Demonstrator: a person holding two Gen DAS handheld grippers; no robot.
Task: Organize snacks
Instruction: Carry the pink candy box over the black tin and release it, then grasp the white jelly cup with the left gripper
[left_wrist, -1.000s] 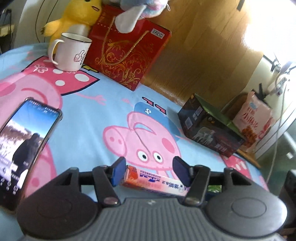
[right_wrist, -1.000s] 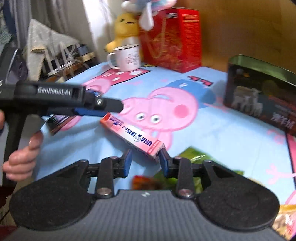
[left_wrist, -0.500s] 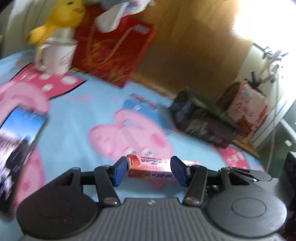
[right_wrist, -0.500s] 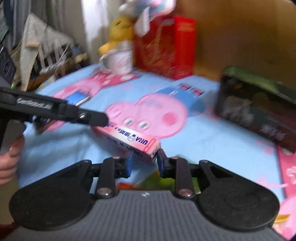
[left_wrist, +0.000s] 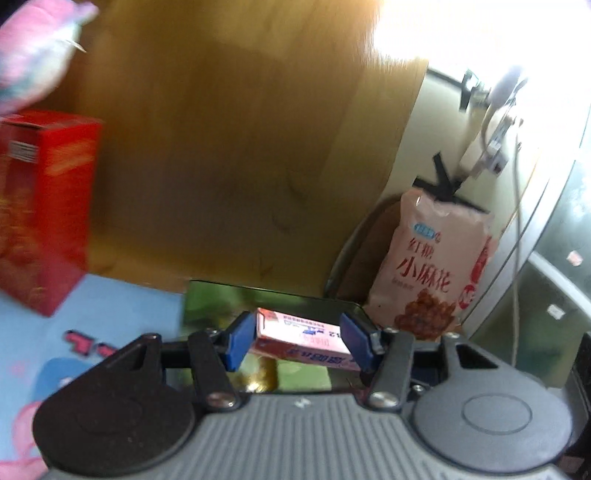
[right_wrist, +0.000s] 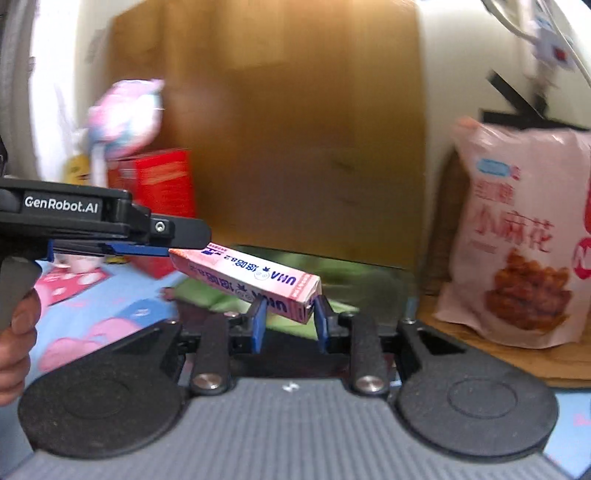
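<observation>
Carrying pink snack box (right_wrist: 255, 278) two-handed: left claw (left_wrist: 298, 341) clamps one end, right claw (right_wrist: 289, 319) the other, keeping it level above the open tin (right_wrist: 373, 280) just ahead.

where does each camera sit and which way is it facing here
Left wrist: on the left gripper, looking along its fingers, which clamp the pink box, toward the dark tin and wooden board.
Right wrist: on the right gripper, which grips the box's other end; the left gripper and a hand show.
Shared: box, snack bag, red box.
</observation>
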